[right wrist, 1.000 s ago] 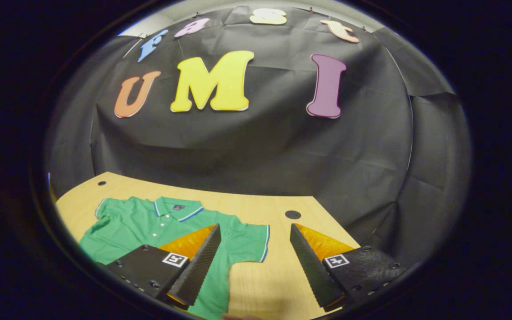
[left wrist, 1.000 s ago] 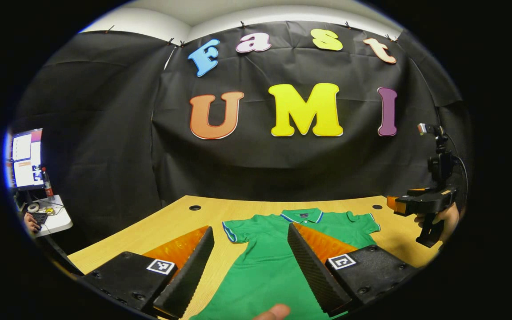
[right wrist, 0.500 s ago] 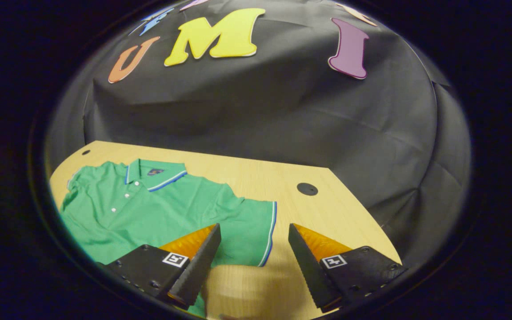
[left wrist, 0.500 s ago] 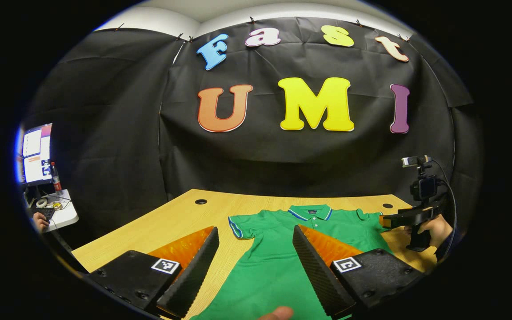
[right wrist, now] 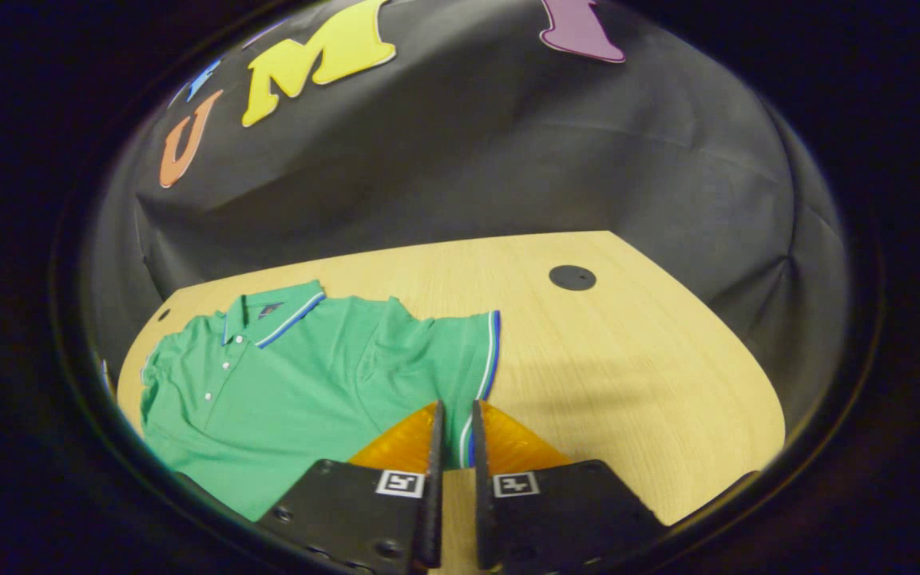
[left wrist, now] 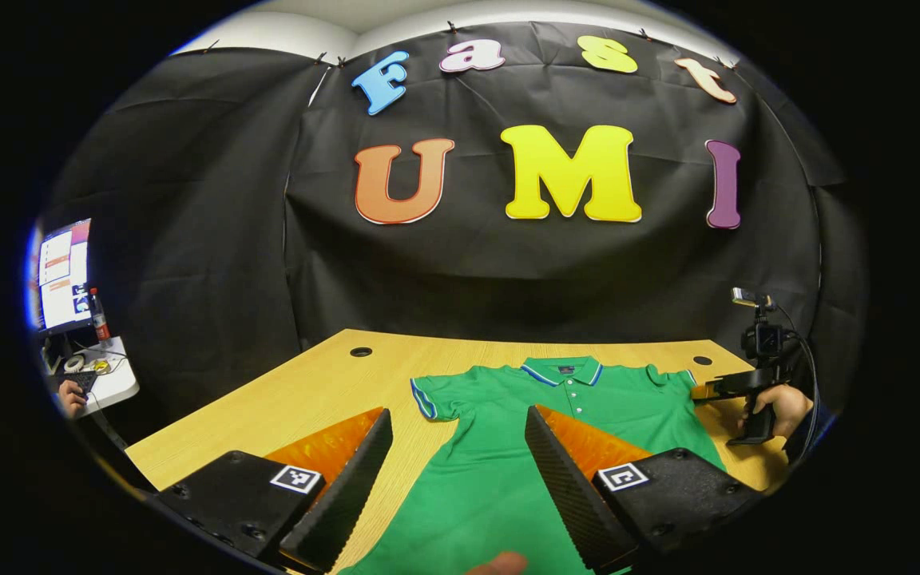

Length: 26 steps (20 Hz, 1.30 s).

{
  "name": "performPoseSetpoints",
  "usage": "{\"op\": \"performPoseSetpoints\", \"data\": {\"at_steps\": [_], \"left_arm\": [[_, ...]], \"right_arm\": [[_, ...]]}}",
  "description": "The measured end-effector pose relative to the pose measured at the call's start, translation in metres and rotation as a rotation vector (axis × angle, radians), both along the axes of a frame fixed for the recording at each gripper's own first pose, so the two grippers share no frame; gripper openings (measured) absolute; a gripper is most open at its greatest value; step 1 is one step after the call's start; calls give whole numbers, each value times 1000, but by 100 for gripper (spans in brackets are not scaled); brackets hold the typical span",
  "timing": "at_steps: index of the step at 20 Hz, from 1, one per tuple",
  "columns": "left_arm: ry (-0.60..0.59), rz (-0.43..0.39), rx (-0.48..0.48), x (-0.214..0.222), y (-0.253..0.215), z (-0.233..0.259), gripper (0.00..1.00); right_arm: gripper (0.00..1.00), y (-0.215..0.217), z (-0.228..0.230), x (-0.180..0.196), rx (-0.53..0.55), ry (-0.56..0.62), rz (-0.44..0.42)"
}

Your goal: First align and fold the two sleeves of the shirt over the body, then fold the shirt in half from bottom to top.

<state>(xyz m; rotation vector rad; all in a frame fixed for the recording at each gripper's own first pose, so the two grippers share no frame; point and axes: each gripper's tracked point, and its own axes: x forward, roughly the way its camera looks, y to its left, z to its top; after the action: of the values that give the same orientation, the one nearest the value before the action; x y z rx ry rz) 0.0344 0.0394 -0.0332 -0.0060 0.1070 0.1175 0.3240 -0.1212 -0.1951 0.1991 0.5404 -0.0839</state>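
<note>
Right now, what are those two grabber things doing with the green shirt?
A person is starting to fold a green polo shirt that lies flat on a wooden table. The right gripper has its fingers nearly together around the striped cuff of one sleeve, ready to fold it over the body. The left gripper is wide open above the shirt's lower part, holding nothing. Neither sleeve is folded yet.

L gripper (left wrist: pixel 454 459) wide; R gripper (right wrist: pixel 454 415) (near-closed)

Matt green cloth shirt (right wrist: pixel 300 375) on smooth pale wood table (right wrist: pixel 628 359)
</note>
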Motion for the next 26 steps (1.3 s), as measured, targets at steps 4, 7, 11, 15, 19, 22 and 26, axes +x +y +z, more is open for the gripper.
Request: {"op": "performPoseSetpoints", "data": {"at_steps": [4, 7, 11, 15, 19, 22, 26], "left_arm": [[-33, 10, 15, -8, 3, 10, 100], [-38, 18, 4, -9, 10, 11, 100], [-32, 32, -18, -10, 19, 10, 100], [-32, 47, -18, -9, 25, 10, 100], [-35, 43, -39, -7, 20, 9, 100], [-29, 23, -48, -7, 12, 9, 100], [-57, 36, 6, -8, 15, 15, 100]], "right_arm": [[4, 4, 11, -1, -140, -15, 19], [4, 16, 47, -2, -271, -88, 49], [4, 45, 85, 0, -425, -184, 100], [4, 88, 92, 0, -494, -219, 152], [9, 132, 77, -6, -397, -208, 216], [51, 154, 83, -26, -309, -224, 263], [95, 149, 113, -59, -243, -270, 237]]}}
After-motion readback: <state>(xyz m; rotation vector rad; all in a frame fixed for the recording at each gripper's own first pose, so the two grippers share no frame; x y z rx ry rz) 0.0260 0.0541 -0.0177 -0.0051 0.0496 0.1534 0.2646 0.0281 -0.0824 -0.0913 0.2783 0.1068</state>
